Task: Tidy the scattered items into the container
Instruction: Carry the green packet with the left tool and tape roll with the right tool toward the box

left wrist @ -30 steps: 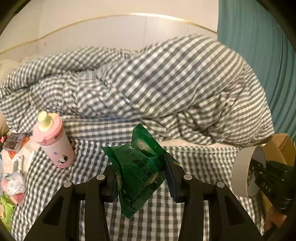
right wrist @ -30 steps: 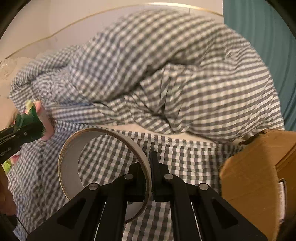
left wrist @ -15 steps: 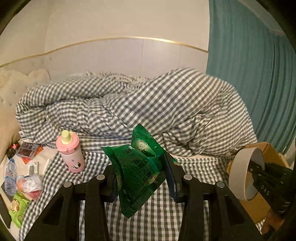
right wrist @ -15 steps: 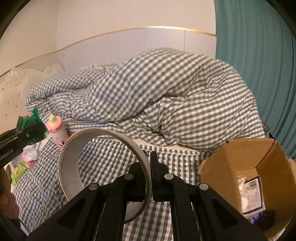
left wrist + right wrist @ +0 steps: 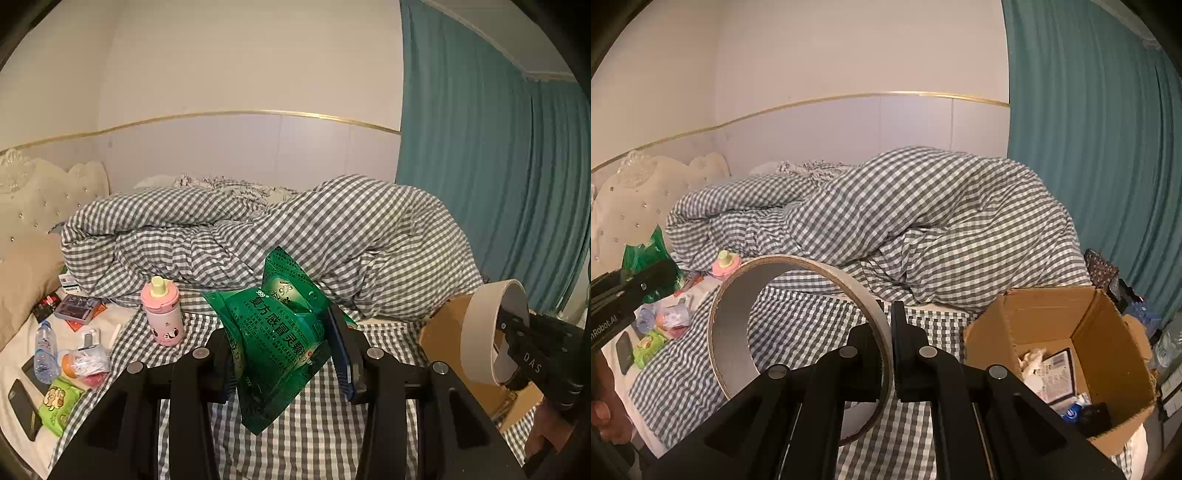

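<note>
My left gripper (image 5: 285,352) is shut on a green foil sachet pack (image 5: 273,332), which hangs crumpled between its pads above the checked bedsheet. In the right wrist view, my right gripper (image 5: 891,343) is shut on the wall of a wide, nearly empty tape roll (image 5: 731,332). An open cardboard box (image 5: 1108,332) with several items inside stands on the bed just right of it. The left wrist view shows the tape roll (image 5: 480,332) in front of the box (image 5: 443,332) at the right edge. The green pack (image 5: 642,254) also shows at the far left of the right wrist view.
A pink bottle (image 5: 162,314) stands on the sheet to the left. Beyond it lie a water bottle (image 5: 44,350), a green snack pack (image 5: 59,402), a dark phone (image 5: 24,410) and small boxes (image 5: 77,306). A bunched checked duvet (image 5: 332,229) fills the back, with a teal curtain (image 5: 480,184) at right.
Both grippers have risen and pulled back from the bed, so the duvet looks smaller and lower. The box has come fully into the right wrist view. Both grips are unchanged.
</note>
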Tool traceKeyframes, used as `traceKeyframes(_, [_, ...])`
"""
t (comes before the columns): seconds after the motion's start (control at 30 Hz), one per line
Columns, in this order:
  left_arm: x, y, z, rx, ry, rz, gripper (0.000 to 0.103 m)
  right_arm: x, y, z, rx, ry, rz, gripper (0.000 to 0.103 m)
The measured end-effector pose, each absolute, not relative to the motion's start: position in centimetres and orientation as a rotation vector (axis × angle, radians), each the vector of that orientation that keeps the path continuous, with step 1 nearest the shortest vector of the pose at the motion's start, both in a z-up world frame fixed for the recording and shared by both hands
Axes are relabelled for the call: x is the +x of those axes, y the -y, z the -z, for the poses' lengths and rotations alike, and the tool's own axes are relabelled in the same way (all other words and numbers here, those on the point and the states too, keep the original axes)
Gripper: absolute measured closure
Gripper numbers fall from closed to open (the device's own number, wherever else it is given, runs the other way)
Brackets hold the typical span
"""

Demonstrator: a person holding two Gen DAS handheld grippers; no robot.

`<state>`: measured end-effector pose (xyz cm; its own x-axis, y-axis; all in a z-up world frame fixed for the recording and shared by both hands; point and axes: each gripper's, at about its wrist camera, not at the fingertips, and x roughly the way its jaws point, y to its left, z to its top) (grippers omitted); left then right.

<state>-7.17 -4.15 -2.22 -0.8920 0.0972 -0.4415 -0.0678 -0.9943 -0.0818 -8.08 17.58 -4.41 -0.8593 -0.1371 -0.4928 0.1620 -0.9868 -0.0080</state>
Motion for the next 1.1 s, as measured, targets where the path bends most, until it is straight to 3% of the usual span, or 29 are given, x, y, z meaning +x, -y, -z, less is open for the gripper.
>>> traceKeyframes(0.6, [-1.8,1.6,-0.5,-0.593,0.055,-2.957,0.061,-2.2,-19.0,2.1,0.669,-0.073,2.923,0.099])
traceKeyframes(1.1, [-1.5,-4.4,-1.6,-0.554,0.029,-2.865,0.061,0.4,-26.6,0.8,0.669,-0.03,3.055,0.099])
